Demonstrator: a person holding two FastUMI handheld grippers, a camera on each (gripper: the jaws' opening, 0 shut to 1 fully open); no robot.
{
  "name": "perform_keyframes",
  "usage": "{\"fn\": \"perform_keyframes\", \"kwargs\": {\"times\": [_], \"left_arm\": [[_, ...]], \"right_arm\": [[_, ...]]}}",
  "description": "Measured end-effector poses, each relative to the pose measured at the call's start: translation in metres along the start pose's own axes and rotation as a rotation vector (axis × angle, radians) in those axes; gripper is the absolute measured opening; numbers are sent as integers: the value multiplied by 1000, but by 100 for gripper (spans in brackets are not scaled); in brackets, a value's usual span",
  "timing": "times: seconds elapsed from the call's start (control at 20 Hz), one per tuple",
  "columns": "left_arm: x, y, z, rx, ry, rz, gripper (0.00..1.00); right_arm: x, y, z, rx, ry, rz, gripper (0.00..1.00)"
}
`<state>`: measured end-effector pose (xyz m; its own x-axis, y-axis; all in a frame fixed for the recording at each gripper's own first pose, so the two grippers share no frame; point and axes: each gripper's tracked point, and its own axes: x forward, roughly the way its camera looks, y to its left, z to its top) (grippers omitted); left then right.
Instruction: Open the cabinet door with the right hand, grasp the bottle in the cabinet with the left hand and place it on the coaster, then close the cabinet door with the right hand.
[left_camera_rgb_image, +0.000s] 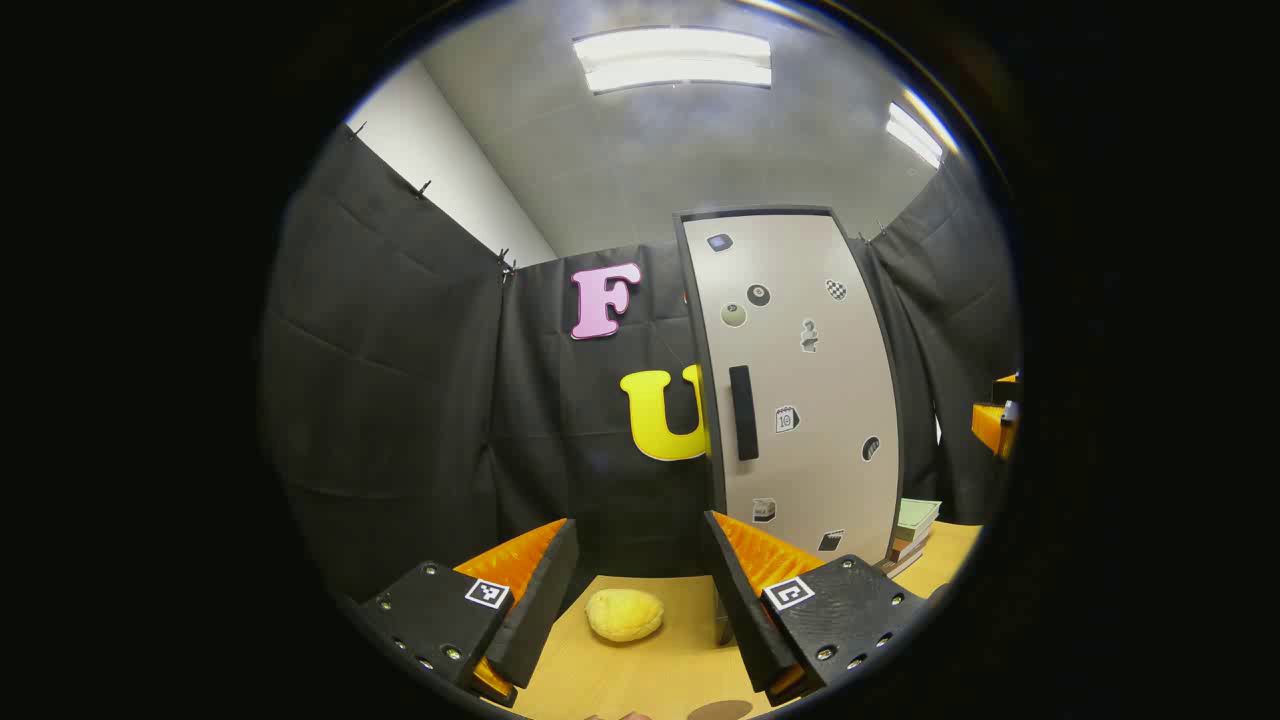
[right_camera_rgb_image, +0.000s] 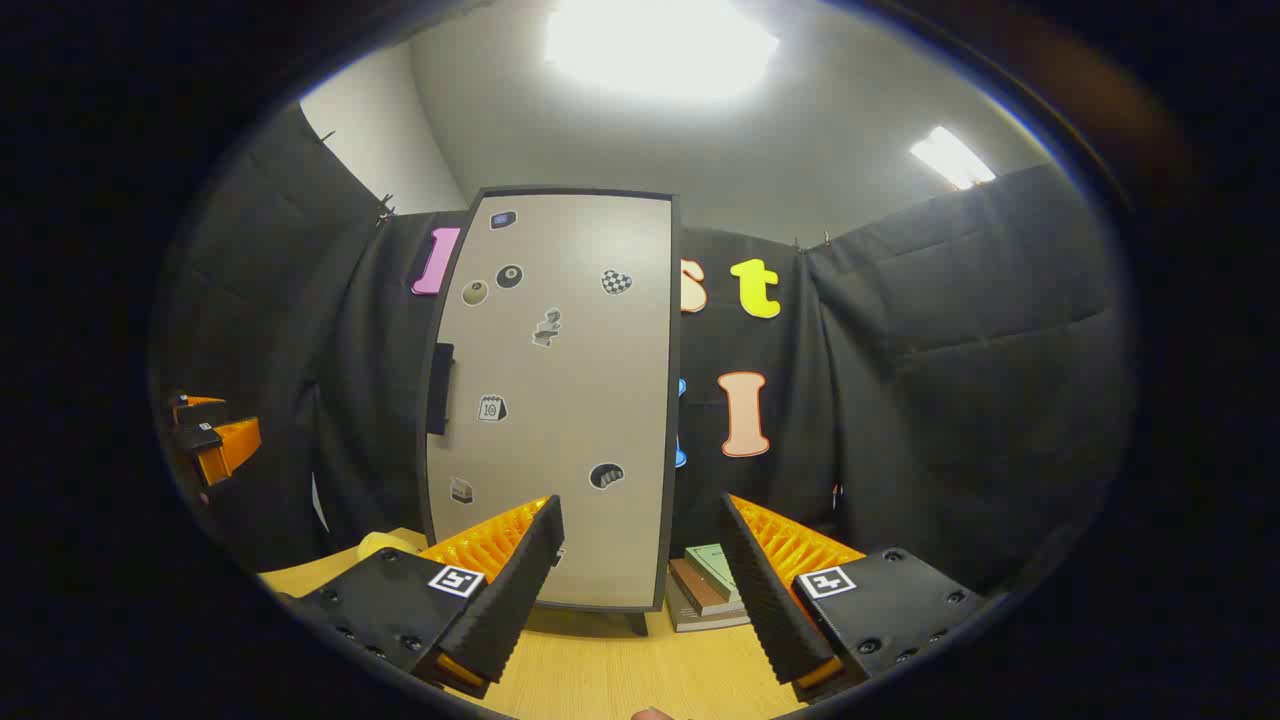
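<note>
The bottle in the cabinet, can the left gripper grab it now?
Probably not yet. The cabinet door looks shut, handle untouched, so the bottle is hidden behind it. The left gripper hangs open above the table.

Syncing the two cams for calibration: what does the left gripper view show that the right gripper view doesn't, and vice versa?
Left gripper view alone: a yellow lemon-like object on the table between the open left claw, and the right claw far off at the right edge.

Right gripper view alone: the open right claw up close, and the left claw far off at the left edge.

Both: the closed cabinet door with stickers and its dark handle, the stack of books beside the cabinet, and the wooden table.
</note>
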<state>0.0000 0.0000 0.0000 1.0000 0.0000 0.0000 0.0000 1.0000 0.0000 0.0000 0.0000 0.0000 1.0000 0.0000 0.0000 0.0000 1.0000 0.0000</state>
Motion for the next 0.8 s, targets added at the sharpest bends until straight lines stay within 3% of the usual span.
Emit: {"fn": "perform_keyframes", "kwargs": {"times": [0.8], "left_arm": [[4,19,-7,9,17,13,74]], "right_arm": [[7,13,3,7,20,3,97]]}}
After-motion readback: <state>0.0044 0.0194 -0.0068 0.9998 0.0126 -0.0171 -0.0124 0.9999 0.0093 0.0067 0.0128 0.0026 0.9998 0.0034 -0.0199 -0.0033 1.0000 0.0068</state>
